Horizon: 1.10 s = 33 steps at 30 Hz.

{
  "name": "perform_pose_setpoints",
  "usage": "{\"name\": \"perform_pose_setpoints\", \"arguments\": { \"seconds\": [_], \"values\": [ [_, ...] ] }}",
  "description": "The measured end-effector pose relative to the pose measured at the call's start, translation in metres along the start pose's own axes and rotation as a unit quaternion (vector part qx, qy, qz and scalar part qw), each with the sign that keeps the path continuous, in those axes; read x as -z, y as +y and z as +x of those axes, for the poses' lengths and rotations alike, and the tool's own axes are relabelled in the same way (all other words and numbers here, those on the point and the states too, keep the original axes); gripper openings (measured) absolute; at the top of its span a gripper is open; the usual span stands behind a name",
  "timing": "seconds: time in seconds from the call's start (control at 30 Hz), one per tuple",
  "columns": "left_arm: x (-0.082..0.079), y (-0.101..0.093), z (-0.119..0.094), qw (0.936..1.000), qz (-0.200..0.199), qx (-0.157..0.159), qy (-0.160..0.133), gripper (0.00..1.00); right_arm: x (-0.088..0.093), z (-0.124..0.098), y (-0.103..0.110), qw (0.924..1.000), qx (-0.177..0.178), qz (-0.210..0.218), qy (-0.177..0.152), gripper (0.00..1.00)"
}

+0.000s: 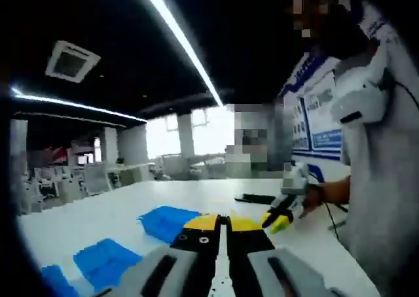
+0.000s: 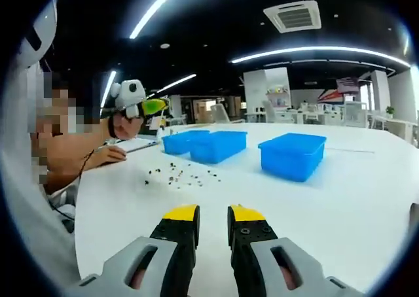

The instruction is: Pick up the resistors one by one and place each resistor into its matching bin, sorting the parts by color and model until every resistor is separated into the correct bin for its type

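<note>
Several small dark resistors [image 2: 180, 174] lie scattered on the white table [image 2: 340, 205], in front of three blue bins [image 2: 292, 154] [image 2: 219, 144] [image 2: 178, 140]. My right gripper [image 2: 213, 213] hovers low over the table, short of the pile, its yellow-tipped jaws a little apart with nothing between them. My left gripper [image 1: 224, 222] has its jaws together, and nothing shows between them. In the right gripper view the left gripper [image 2: 154, 106] is held up above the table's far left side. The bins [image 1: 167, 220] [image 1: 105, 261] sit low in the left gripper view, with the right gripper [image 1: 278, 221] beyond them.
A person in a white top [image 1: 386, 199] stands at the table edge, with a forearm [image 2: 98, 154] resting on the table. A flat dark object [image 1: 255, 198] lies on the table. Bare tabletop stretches to the right of the bins.
</note>
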<state>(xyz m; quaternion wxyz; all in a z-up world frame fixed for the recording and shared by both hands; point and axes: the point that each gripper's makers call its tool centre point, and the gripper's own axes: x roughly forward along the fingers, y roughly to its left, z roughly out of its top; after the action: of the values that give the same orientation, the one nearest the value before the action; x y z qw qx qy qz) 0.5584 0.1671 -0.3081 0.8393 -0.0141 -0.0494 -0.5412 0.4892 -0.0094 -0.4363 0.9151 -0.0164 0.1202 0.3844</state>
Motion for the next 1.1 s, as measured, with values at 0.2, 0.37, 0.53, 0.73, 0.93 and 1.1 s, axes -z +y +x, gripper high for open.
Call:
{"name": "perform_pose_setpoints", "arguments": {
  "seconds": [0.2,0.37,0.53,0.73,0.93,1.1],
  "values": [
    [-0.020,0.083,-0.066,0.9713,0.004,-0.228,-0.067,0.07,-0.001,0.004,0.010,0.9998,-0.012,-0.014,0.006,0.19],
    [0.014,0.142,-0.131,0.8951,0.035,-0.440,0.064,0.07,0.002,0.006,0.013,0.9999,-0.013,-0.007,0.009,0.19],
    [0.040,0.157,-0.148,0.8766,-0.025,-0.474,0.076,0.07,0.000,0.009,0.019,0.9997,-0.018,-0.012,0.013,0.19],
    [0.044,0.153,-0.147,0.8770,-0.023,-0.473,0.080,0.07,0.001,0.008,0.023,0.9996,-0.020,-0.012,0.014,0.19],
    [0.046,0.155,-0.146,0.8770,-0.026,-0.473,0.082,0.07,0.002,0.008,0.024,0.9996,-0.019,-0.011,0.016,0.19],
    [0.054,0.158,-0.152,0.8676,-0.048,-0.486,0.093,0.23,0.000,0.006,0.022,0.9997,-0.016,-0.011,0.014,0.19]
  ]
}}
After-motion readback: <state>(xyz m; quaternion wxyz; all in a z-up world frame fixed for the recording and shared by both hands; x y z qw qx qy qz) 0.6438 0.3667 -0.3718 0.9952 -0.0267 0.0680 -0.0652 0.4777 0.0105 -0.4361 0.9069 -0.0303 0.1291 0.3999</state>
